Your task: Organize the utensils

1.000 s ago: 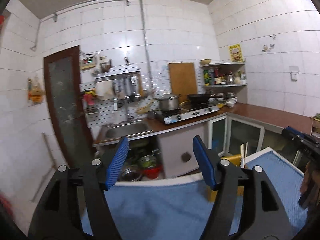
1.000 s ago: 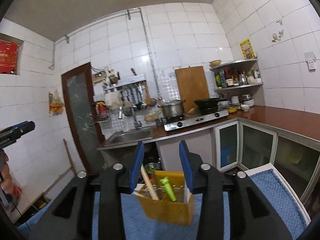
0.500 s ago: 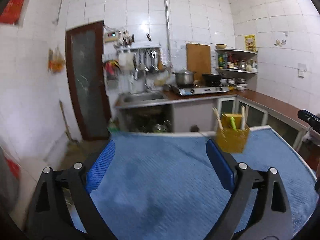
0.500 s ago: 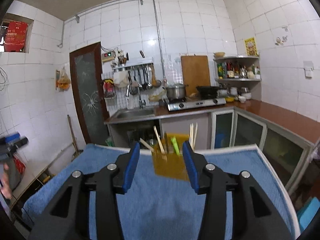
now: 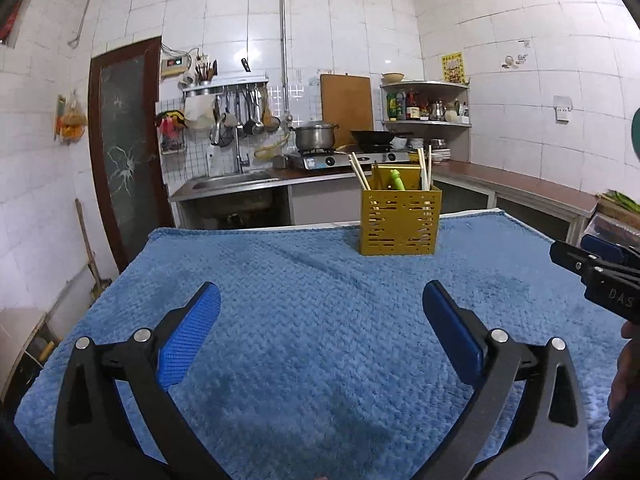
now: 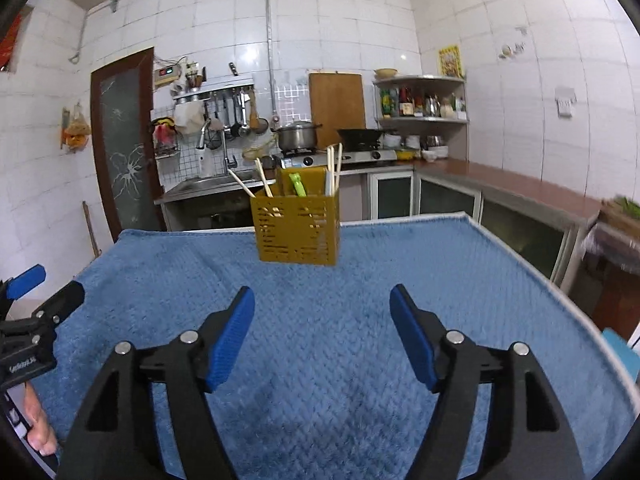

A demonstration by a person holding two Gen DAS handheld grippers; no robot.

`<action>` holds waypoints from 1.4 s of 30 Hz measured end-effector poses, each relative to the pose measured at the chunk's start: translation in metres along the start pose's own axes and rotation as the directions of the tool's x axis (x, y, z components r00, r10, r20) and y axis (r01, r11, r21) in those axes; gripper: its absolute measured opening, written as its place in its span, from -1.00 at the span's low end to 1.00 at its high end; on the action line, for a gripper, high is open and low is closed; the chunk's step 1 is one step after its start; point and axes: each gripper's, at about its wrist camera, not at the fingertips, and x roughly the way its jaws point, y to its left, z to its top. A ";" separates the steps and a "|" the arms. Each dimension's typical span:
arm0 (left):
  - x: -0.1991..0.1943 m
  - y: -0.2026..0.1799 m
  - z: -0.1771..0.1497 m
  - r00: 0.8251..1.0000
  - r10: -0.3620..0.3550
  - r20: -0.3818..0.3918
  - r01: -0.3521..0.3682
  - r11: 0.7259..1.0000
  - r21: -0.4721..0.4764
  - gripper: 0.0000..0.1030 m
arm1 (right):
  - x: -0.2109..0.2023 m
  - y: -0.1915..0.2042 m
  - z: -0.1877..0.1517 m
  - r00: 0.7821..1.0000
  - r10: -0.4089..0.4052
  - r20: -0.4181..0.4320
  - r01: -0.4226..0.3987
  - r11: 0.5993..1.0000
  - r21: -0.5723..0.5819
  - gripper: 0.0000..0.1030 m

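- Left wrist view: the left gripper (image 5: 320, 312) is hanging over the blue towel (image 5: 312, 280) at the bottom of the frame, its jaws standing wide apart after just opening further, with only towel showing between them.
- The yellow utensil holder (image 5: 398, 222) is standing upright on the towel right of centre, well beyond the fingertips; wooden chopsticks (image 5: 359, 171) and a green-handled utensil (image 5: 397, 179) are sticking up out of it.
- The right gripper (image 5: 596, 270) is poking in at the right edge.
- Right wrist view: the right gripper (image 6: 322, 314) is hovering over the towel (image 6: 344, 292) in the lower half, jaws moderately wide and just opening, nothing between the blue pads (image 6: 230, 338).
- The holder (image 6: 297, 230) is sitting just left of centre, apart from the fingertips, with chopsticks (image 6: 264, 178) leaning left and the green utensil (image 6: 298, 185) inside.
- The left gripper (image 6: 30, 296) and a hand (image 6: 40, 426) are showing at the lower left edge.
- Behind, a kitchen counter (image 6: 500, 178) is running along the tiled wall.
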 end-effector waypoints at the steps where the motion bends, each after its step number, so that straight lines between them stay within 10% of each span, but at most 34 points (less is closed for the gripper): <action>1: 0.003 -0.002 -0.004 1.000 0.011 0.004 -0.011 1.000 0.009 0.90 | 0.001 0.000 -0.002 1.000 0.002 0.008 -0.002 1.000 0.006 0.46; 42: 0.062 0.006 -0.006 0.998 0.035 -0.049 -0.038 0.997 -0.062 0.90 | 0.061 0.032 -0.014 0.999 -0.054 0.000 0.054 0.993 -0.102 0.69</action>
